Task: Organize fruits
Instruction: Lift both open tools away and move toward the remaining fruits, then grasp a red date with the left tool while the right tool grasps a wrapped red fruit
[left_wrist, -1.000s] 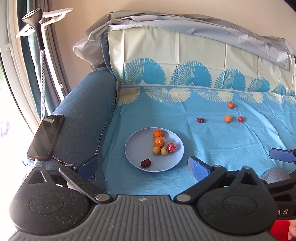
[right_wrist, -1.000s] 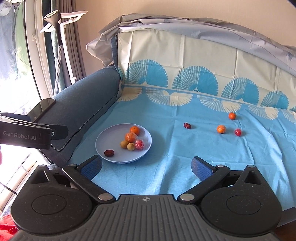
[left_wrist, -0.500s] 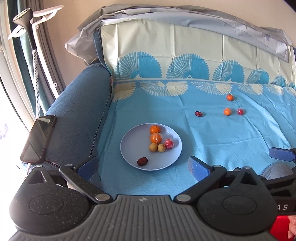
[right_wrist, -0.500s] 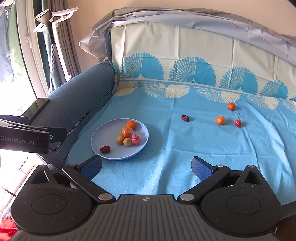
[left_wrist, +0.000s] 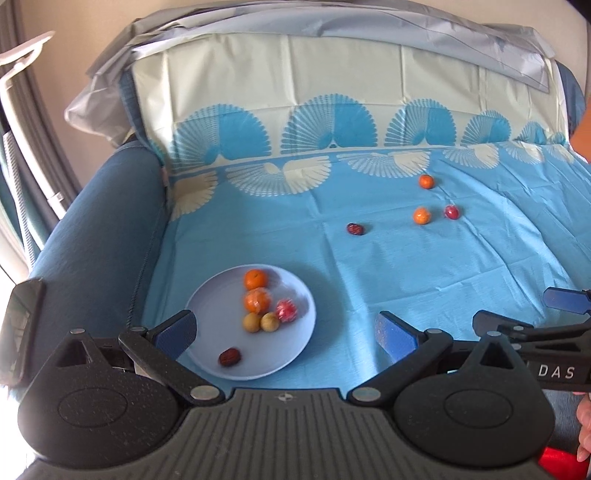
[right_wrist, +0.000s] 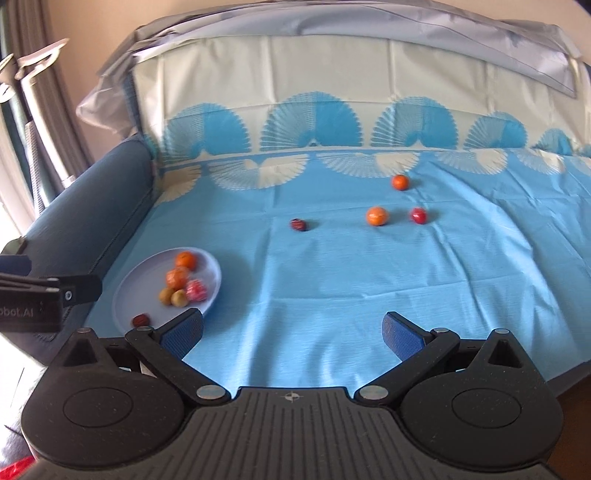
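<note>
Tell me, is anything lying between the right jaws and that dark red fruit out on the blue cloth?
Nothing visible does. The right gripper is open, and only bare blue cloth lies between it and the dark red fruit. The plate sits off to the left, outside that path.

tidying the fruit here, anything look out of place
Yes: four fruits lie loose on the blue cloth, away from the plate: a dark date, two oranges and a red fruit.

We see open blue patterned cloth (right_wrist: 314, 288) between the pale round plate (right_wrist: 127, 291) and the four loose small fruits (right_wrist: 376, 216); the sofa armrest (right_wrist: 88, 206) walls the left.
</note>
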